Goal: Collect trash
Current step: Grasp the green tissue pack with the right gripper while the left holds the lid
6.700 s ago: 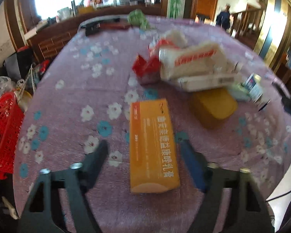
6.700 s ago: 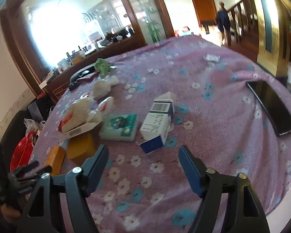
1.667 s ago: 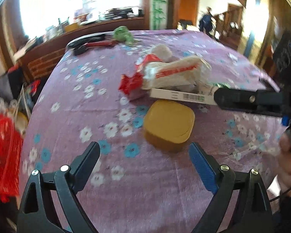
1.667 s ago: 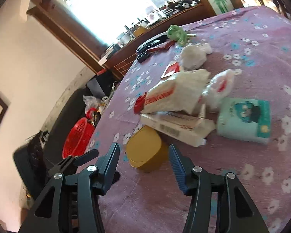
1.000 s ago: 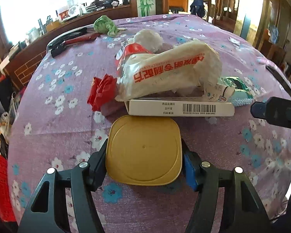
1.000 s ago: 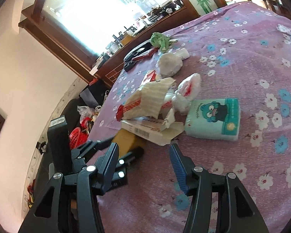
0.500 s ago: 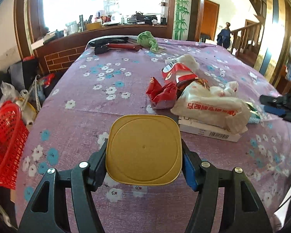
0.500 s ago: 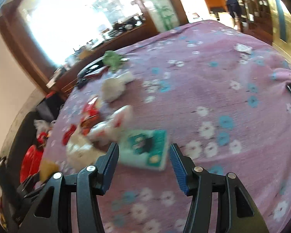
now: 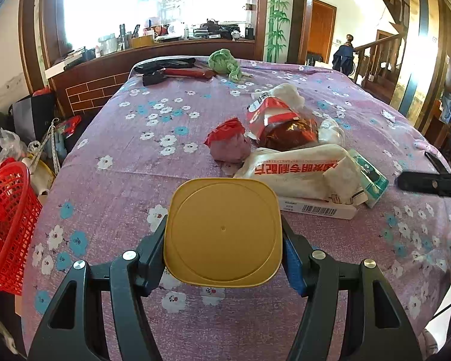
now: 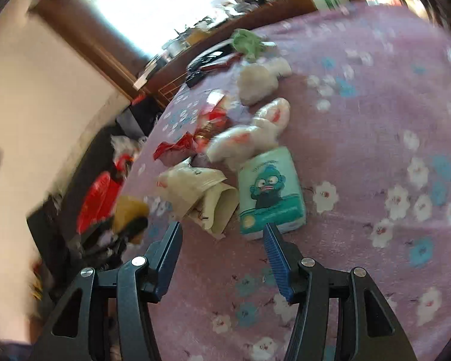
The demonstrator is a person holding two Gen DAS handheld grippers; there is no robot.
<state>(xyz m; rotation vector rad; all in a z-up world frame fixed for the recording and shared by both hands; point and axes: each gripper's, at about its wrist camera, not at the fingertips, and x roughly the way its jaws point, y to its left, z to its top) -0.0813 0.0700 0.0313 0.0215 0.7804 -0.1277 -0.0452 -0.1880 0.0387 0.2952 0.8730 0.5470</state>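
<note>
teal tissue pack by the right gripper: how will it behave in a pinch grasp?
The teal tissue pack looks soft-wrapped, so it will probably squash and feel light. Its glossy film may slip. It lies flat on the tablecloth, so rolling seems unlikely.

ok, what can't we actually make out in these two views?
- Yellow tub, left wrist view: only the lid shows; the body and contents are hidden beneath it.
- Red basket, left wrist view: cut off by the left edge; contents unclear.
- Right wrist view: motion blur smears the left tool.
- Barcoded box: mostly under the white bag.
</note>
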